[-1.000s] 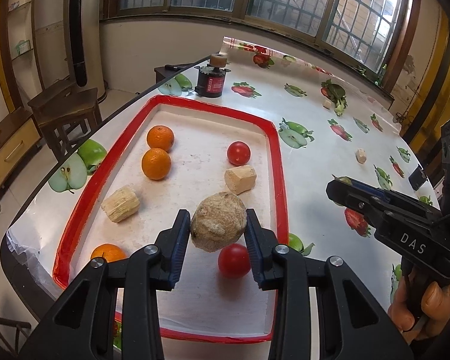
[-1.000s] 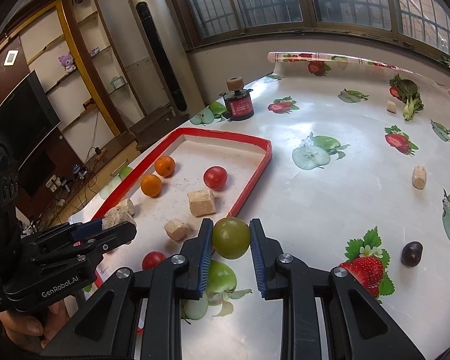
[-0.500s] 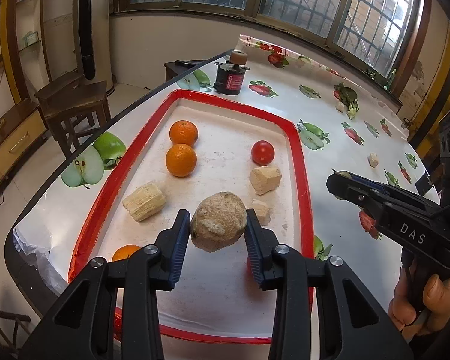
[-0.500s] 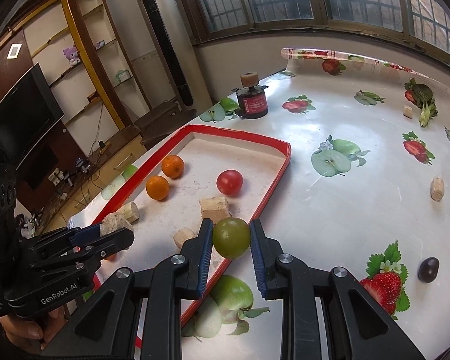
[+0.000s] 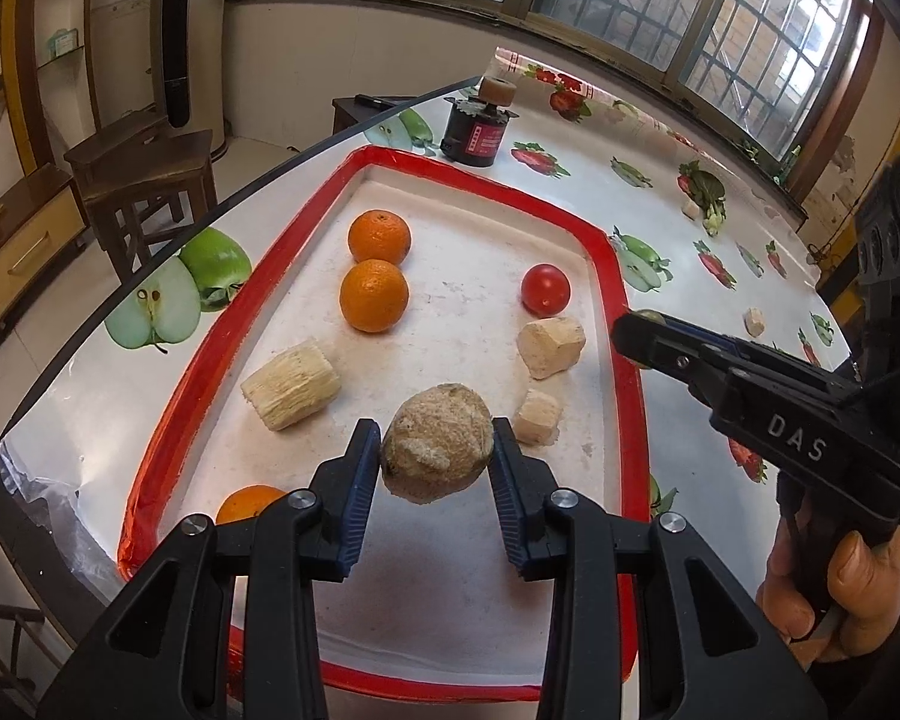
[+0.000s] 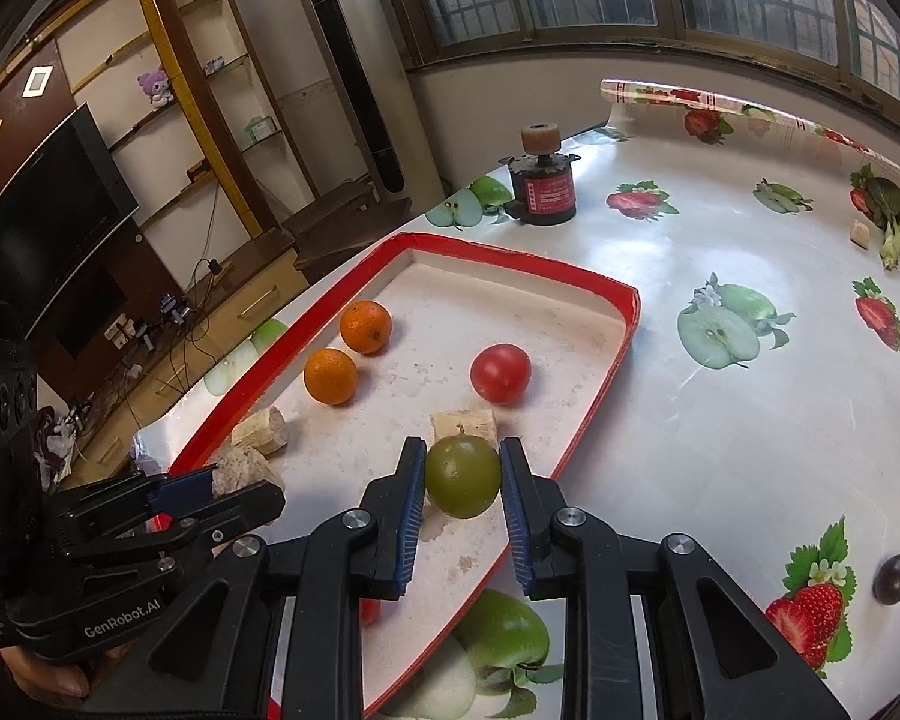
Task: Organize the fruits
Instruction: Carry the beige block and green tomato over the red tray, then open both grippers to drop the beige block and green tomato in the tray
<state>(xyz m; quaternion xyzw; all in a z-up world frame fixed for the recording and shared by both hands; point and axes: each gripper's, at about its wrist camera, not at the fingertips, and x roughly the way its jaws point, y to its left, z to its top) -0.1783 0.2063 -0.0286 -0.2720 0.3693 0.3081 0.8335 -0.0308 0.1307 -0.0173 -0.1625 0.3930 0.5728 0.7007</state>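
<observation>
Windows with grilles run along the far wall, and below them a table (image 5: 720, 300) under a fruit-printed cloth carries a red-rimmed tray (image 5: 627, 360).

From the left wrist view, the left gripper (image 5: 435, 468) has its jaws clamped on a rough tan fruit (image 5: 437, 441), held above the tray's near half. Inside the tray, two oranges (image 5: 373, 295) sit at about 11 o'clock from that fruit, a red tomato (image 5: 545, 288) at 1 o'clock, a pale fibrous chunk (image 5: 290, 384) at 9 o'clock, and two smaller beige chunks (image 5: 551, 347) at 2 o'clock. A third orange (image 5: 247, 503) peeks out at 8 o'clock beside the left finger.

From the right wrist view, the right gripper (image 6: 463, 495) has its jaws clamped on a green fruit (image 6: 463, 483), hanging just inside the tray's right rim, with a beige chunk at 12 o'clock directly behind it. A dark plum-like fruit (image 6: 893, 579) still lies out on the cloth at 3 o'clock, well apart from the tray.

The step in hand looks like setting both fruits down in the tray. To do it well, each should be lowered until it touches the floor before the jaws part, since round fruit dropped from height will probably roll. The green one wants a bare patch away from the rim and the chunk; the tan one has free space directly beneath it.
</observation>
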